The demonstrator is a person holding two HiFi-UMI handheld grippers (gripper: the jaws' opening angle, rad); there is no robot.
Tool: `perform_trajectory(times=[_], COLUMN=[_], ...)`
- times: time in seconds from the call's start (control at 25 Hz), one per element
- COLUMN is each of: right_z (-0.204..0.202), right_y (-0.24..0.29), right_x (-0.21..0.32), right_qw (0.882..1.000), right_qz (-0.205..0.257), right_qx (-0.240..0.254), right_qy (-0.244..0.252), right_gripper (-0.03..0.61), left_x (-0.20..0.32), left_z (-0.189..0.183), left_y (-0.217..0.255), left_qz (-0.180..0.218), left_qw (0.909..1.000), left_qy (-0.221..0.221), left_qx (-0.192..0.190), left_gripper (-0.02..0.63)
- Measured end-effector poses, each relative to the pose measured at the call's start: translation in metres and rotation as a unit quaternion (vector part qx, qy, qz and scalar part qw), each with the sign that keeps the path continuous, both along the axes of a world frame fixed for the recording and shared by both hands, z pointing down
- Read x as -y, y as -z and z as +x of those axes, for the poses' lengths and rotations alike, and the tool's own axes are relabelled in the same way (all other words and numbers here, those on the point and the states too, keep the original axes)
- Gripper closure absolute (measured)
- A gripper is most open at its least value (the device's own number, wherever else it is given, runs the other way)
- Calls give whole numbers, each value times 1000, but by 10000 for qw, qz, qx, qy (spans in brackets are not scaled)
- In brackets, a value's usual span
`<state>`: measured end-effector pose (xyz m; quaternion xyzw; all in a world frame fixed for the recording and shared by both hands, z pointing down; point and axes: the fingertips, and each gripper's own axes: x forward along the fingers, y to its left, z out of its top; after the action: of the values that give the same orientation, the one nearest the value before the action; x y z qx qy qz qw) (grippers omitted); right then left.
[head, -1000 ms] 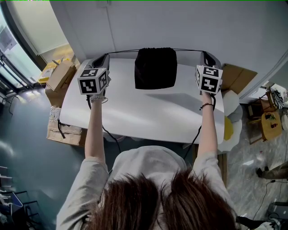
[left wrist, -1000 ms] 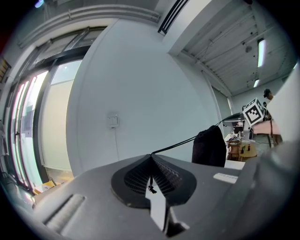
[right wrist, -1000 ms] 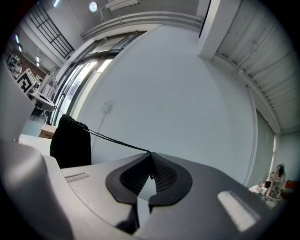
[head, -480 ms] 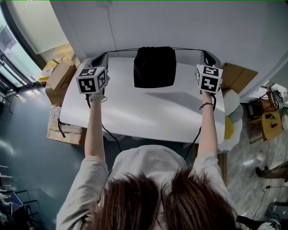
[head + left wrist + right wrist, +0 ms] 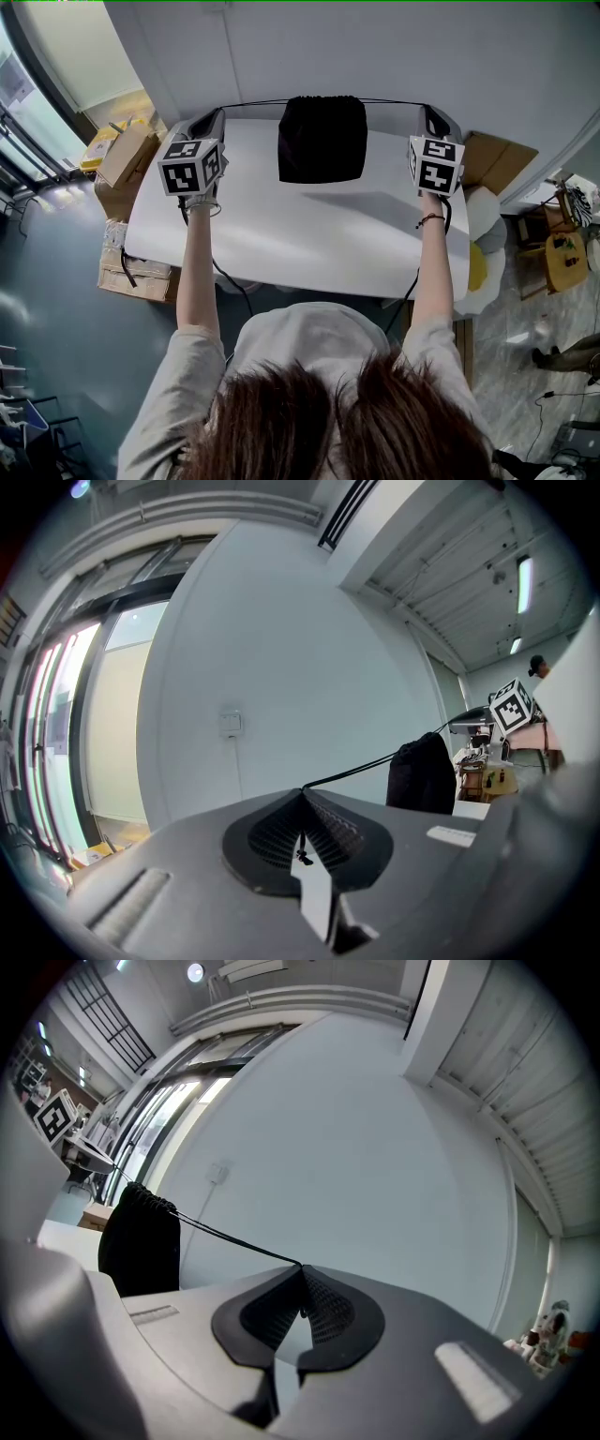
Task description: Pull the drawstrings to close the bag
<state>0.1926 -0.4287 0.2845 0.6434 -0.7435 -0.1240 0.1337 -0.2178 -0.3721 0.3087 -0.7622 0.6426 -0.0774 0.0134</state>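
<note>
Your left gripper (image 5: pixel 302 794) has its jaws pressed together on the left drawstring (image 5: pixel 366 765), with a small knot of cord hanging between the pads. Your right gripper (image 5: pixel 301 1269) is clamped the same way on the right drawstring (image 5: pixel 227 1237). Both cords run straight and taut to the top of the black bag (image 5: pixel 323 141), which stands upright at the far middle of the white counter (image 5: pixel 281 234), between the two grippers and well apart from each. The bag's top looks gathered. Whether the mouth is fully drawn shut cannot be told, since the head view looks down on dark cloth without detail. In both gripper views the gripper body cuts off the bag's base. From above, the marker cubes (image 5: pixel 194 167) cover your hands and the jaw tips are badly foreshortened. The cardboard boxes (image 5: pixel 127 155) on the floor are partly hidden by the counter's left edge.
</note>
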Motion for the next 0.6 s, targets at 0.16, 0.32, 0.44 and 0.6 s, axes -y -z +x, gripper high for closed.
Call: perform_trajectory(times=[0.16, 0.32, 0.44, 0.6], right_z=[-1, -3, -4, -2], right_y=[-1, 0, 1, 0], right_x=[-2, -1, -1, 2], right_qw=[10000, 10000, 10000, 10000], right_qz=[32, 66, 79, 77], right_qx=[5, -9, 6, -19], right_qy=[18, 29, 34, 13], right_gripper=[566, 566, 566, 566], left_x=[0, 2, 3, 6], left_z=[-1, -3, -4, -4], left_y=[1, 1, 1, 2], left_qz=[33, 45, 56, 61], left_qw=[10000, 10000, 10000, 10000], left_qy=[2, -9, -14, -24], left_qx=[5, 1, 0, -1], left_gripper=[612, 612, 612, 612])
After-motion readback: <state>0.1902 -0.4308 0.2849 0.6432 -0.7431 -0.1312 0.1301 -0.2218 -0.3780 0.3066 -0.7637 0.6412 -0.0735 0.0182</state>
